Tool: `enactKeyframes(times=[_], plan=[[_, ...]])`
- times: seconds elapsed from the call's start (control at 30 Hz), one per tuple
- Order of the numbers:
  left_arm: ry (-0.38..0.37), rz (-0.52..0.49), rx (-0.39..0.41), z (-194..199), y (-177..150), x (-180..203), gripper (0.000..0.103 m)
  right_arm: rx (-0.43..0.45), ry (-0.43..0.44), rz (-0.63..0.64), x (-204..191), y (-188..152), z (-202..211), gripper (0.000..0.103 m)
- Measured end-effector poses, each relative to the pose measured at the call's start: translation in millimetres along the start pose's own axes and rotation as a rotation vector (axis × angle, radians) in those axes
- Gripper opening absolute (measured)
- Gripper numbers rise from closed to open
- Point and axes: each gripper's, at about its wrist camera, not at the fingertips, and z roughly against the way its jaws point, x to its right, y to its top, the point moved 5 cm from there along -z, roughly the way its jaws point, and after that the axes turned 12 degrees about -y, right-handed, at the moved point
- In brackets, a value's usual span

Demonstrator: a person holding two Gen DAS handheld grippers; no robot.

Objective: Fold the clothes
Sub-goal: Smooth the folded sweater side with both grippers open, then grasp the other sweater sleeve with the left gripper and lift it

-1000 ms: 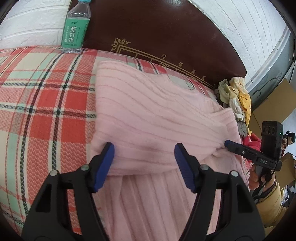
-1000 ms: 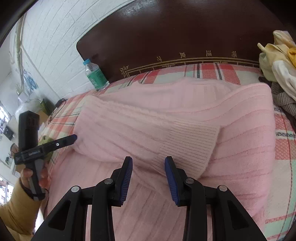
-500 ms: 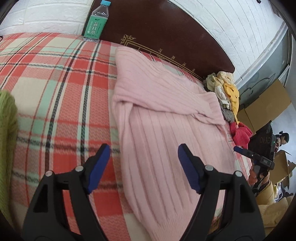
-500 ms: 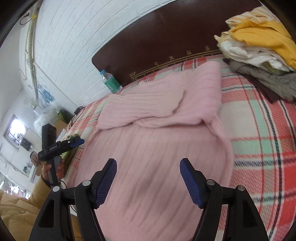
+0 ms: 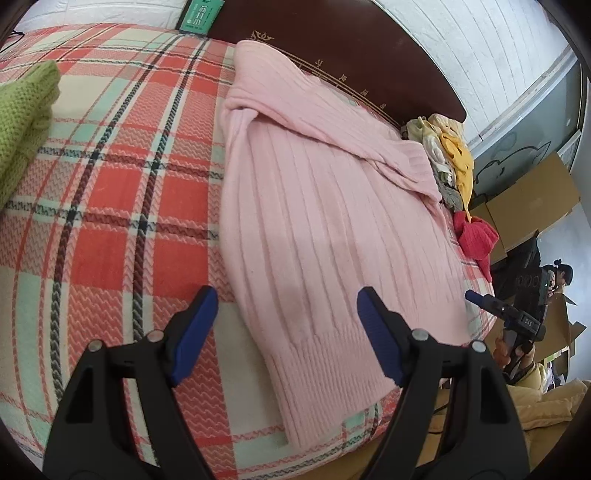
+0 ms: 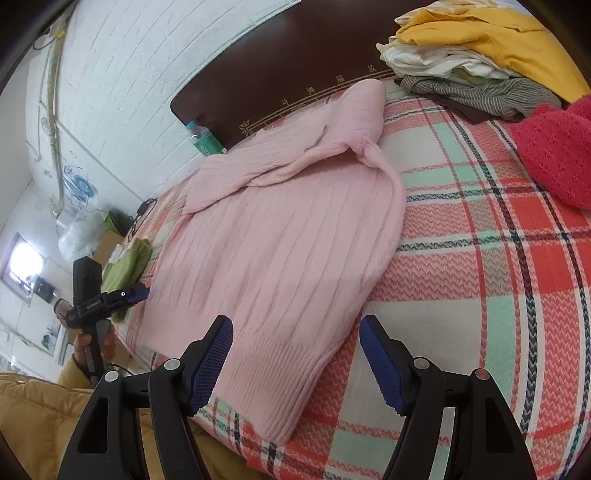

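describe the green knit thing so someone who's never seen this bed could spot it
Start at the plaid bedspread and the pink sweater spread across its middle. Go past the sweater's side toward the water bottle end; the green knit lies near that edge, alone, unlike the heap beyond the opposite side.

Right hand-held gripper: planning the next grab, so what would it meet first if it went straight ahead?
Probably the ribbed hem of the pink sweater, lying between the open right hand-held gripper's fingers; depth is unclear.

White, unreadable characters on the green bottle label [image 5: 202, 23].
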Motion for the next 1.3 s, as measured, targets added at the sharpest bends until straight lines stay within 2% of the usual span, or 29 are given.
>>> enactKeyframes(times=[0.07,0.2,0.33,0.43,0.5,0.67,0.77,0.83,0.93,1.0,1.03,1.17,1.3], plan=[[-0.006,-0.003,-0.01,-2,-3,4,0.081,-0.009,0.008,0.003,-1,-5,-2,0.073],[-0.013,-0.027,-0.035,-11,-11,15,0.092,-0.028,0.021,0.02,-6,-14,-10,0.073],[-0.039,-0.032,-0.056,-16,-18,26,0.093,-0.025,0.047,0.026,-11,-18,-15,0.074],[-0.072,0.018,-0.026,-14,-22,26,0.092,-0.025,0.067,0.032,-15,-18,-17,0.074],[-0.077,0.039,-0.019,-14,-24,27,0.086,-0.024,0.07,0.039,-17,-18,-19,0.074],[-0.095,0.079,-0.021,-14,-31,27,0.058,-0.022,0.091,0.048,-23,-21,-21,0.074],[-0.089,0.074,-0.026,-16,-33,27,0.051,-0.017,0.092,0.05,-24,-20,-22,0.074],[-0.093,0.081,-0.019,-16,-33,26,0.051,-0.013,0.098,0.042,-23,-20,-22,0.074],[-0.112,0.093,-0.017,-16,-33,24,0.051,-0.008,0.097,0.039,-23,-21,-23,0.073],[-0.119,0.089,-0.022,-17,-34,25,0.051,-0.004,0.087,0.041,-23,-22,-23,0.067],[-0.125,0.089,-0.027,-18,-34,25,0.057,-0.005,0.085,0.041,-22,-22,-23,0.064],[-0.166,0.102,-0.023,-20,-32,30,0.073,-0.003,0.091,0.037,-22,-23,-21,0.064],[-0.158,0.1,-0.009,-25,-31,33,0.074,-0.003,0.106,0.04,-24,-25,-22,0.064]])
